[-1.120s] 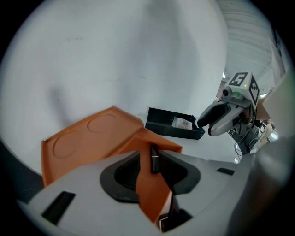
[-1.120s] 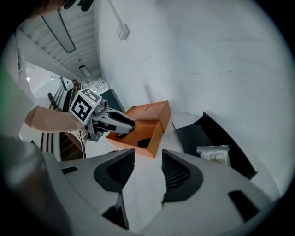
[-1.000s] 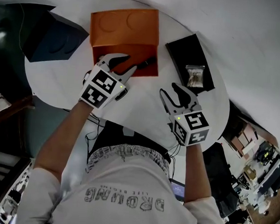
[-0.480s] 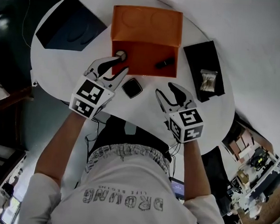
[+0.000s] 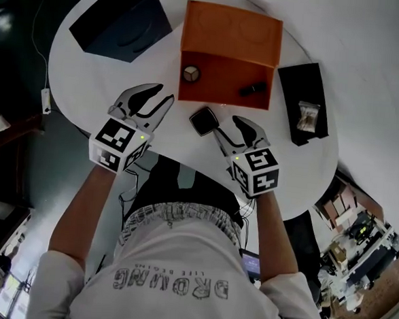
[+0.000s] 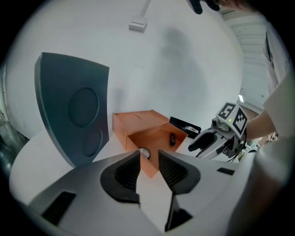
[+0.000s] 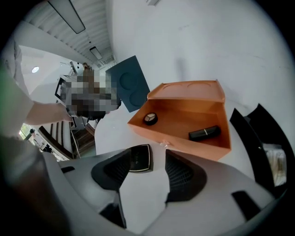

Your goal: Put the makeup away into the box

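Left gripper (image 5: pixel 160 98), jaws slack and empty, has backed off the orange box (image 5: pixel 232 33), round compact (image 5: pixel 190 74) now inside; right gripper (image 5: pixel 231 124), jaws just widening and empty, nears the square compact (image 5: pixel 204 121) on the bench (image 5: pixel 91 56), likely the next pick.

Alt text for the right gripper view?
The right gripper, its jaws just opened wider and empty, points at a black square compact on the white table. Behind it, an open orange box holds a round compact and a black tube.

A dark blue lid (image 5: pixel 121 17) and black tray (image 5: pixel 297 80) lie on the white table (image 5: pixel 83 72).
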